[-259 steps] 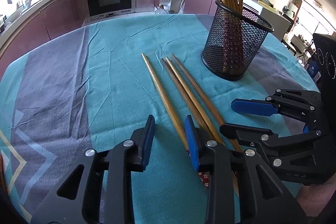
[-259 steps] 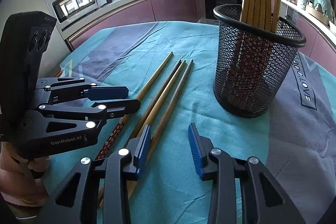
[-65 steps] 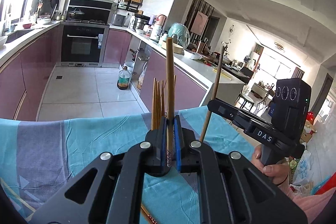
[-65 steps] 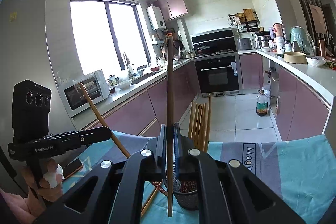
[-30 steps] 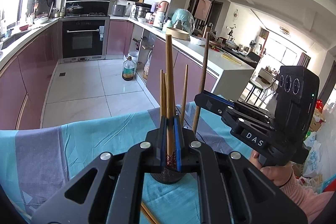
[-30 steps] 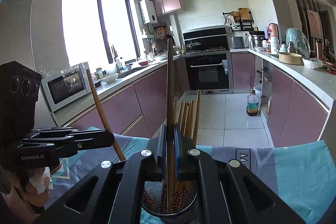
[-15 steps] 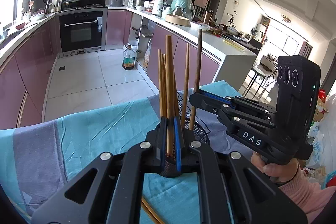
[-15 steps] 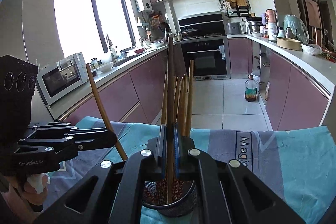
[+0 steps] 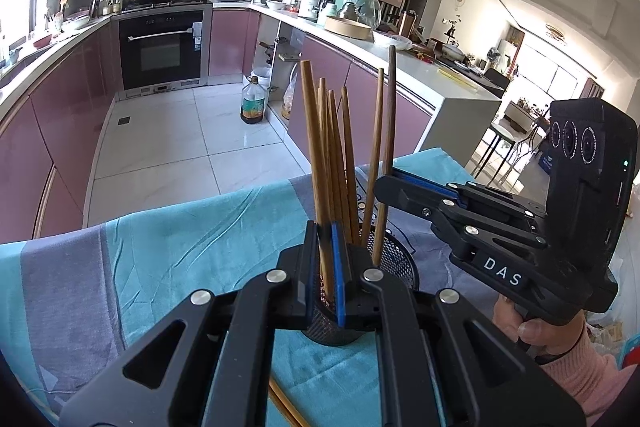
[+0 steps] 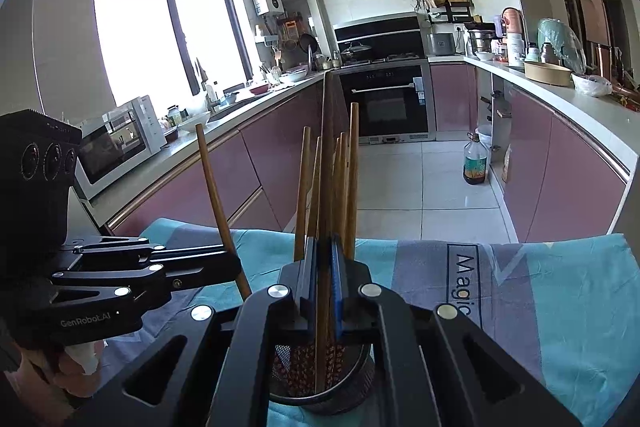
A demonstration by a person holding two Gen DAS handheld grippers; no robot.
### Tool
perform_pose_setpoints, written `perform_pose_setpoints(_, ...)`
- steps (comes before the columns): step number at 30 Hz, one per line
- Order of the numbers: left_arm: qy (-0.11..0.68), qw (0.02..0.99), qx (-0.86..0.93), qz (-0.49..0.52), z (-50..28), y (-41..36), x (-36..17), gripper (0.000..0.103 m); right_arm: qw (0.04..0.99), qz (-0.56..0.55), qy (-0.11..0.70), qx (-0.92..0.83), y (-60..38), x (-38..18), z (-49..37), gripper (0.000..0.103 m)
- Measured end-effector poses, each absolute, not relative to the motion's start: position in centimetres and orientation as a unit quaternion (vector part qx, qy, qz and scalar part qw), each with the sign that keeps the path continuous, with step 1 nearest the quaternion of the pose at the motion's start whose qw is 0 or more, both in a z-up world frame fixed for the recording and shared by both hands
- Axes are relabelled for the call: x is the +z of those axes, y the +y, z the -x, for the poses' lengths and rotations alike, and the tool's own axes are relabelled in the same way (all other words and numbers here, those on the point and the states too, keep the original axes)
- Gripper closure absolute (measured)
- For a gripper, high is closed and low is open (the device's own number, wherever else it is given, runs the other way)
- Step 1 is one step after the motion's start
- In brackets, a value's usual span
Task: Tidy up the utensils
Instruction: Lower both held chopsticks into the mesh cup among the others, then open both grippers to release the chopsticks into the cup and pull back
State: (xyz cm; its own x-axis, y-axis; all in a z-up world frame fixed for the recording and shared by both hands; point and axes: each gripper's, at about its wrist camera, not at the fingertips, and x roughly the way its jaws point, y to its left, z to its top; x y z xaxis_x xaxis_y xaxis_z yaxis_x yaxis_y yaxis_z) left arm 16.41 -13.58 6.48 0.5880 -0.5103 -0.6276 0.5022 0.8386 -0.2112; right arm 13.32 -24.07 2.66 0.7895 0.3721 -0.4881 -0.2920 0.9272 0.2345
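- We hold our left gripper [image 9: 325, 259] clamped on one upright chopstick [image 9: 314, 147], whose lower end dips into the black mesh holder [image 9: 394, 263].
- Our right gripper [image 10: 323, 277] is pinched tight on a darker chopstick [image 10: 327, 163], also standing upright over the holder's opening.
- Several more chopsticks [image 9: 346, 155] already stand in the holder.
- The holder sits on a teal and grey tablecloth [image 9: 192, 235].
- One loose chopstick [image 9: 284, 405] lies on the cloth near us.

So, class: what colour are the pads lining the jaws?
Blue pads, clearest in the left wrist view, clamped against a brown chopstick.
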Motion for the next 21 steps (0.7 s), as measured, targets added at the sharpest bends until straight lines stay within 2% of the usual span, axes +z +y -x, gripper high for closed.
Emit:
perform_pose_setpoints(15,0.367,0.887,-0.279,0.016,-18.6,-13.7,3.7,0.095,0.944,-0.079,0.275,0.165,-24.1,2.6,-14.0,0.095)
perform_pose_setpoints(21,0.359,0.891,-0.275,0.022,-18.3,-13.2,3.6,0.083,0.945,-0.081,0.272,0.162,-24.2,2.6,-13.5,0.089)
